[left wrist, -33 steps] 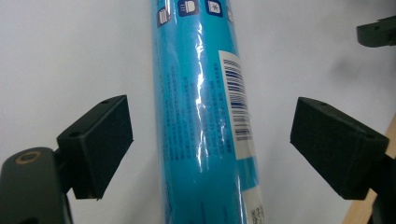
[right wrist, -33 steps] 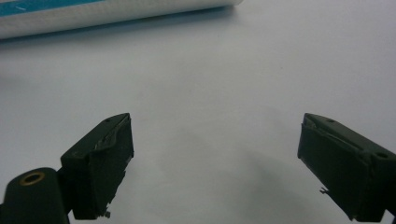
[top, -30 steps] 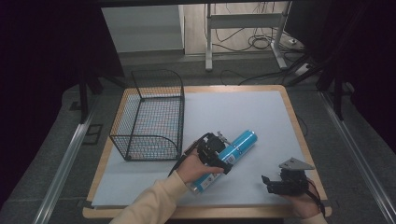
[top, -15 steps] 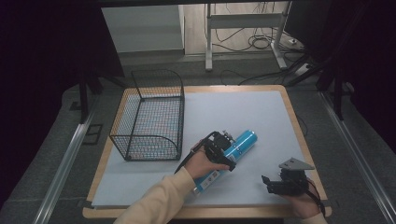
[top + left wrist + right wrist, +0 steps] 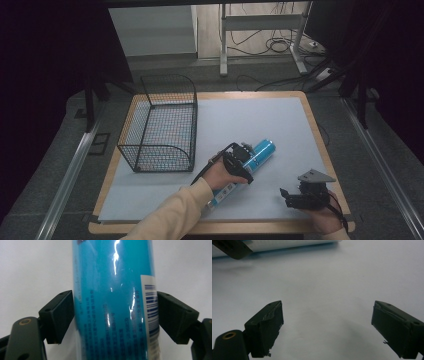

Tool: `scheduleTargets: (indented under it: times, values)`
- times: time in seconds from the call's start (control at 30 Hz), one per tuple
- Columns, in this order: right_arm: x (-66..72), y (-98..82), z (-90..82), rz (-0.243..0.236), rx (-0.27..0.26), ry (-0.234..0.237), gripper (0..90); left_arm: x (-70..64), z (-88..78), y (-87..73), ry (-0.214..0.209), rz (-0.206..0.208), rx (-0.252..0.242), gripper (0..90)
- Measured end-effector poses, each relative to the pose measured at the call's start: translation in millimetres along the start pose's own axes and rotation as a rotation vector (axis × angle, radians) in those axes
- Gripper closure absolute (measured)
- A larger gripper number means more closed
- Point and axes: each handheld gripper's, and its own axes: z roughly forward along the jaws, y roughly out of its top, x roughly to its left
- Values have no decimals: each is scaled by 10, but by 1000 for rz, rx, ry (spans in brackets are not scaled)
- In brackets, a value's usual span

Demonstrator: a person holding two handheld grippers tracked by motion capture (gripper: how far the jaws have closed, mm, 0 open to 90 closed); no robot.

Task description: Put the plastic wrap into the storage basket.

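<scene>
Blue can [image 5: 252,162] lies on the counter [image 5: 260,120], axis running 1 to 7 o'clock. Left hand-held gripper [image 5: 239,161] straddles its middle; jaws have just been closing and now touch both sides. Right hand-held gripper [image 5: 286,196], at 4 o'clock, jaws apart.

I am working at the table [image 5: 310,112], where the sheet [image 5: 250,117] is lying flat over most of the top. The wire basket [image 5: 162,125] is standing on the sheet's left part, toward the far side. To its right and nearer to me, the can [image 5: 252,162] is lying on its side on the sheet, slanting from near-left to far-right. My left gripper [image 5: 239,161] is sitting over the can's middle, with the can [image 5: 112,302] lying between its jaws, one at each flank. My right gripper [image 5: 292,199] is resting low over the sheet's near right corner, right of the can and well apart from it.
</scene>
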Motion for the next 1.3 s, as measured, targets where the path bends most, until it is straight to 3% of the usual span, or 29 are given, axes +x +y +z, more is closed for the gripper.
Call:
scheduleTargets:
  times: [0.1,0.17,0.3,0.47,0.63,1.3]
  values:
    - [1,2,-3,-1,1,2,107,3,16,23,15,11,17,236]
    - [-4,1,-4,2,-3,0,107,-7,8,57,4,11,26,299]
    - [-10,1,-10,2,-6,0,106,-15,4,77,9,13,42,305]
    - [-21,1,-20,6,-11,0,107,34,-11,82,-25,0,53,309]
    - [-15,8,-15,-1,-11,-5,107,72,-43,66,-45,25,81,311]
    - [-28,8,-21,9,-15,-10,107,176,-435,54,-40,70,49,317]
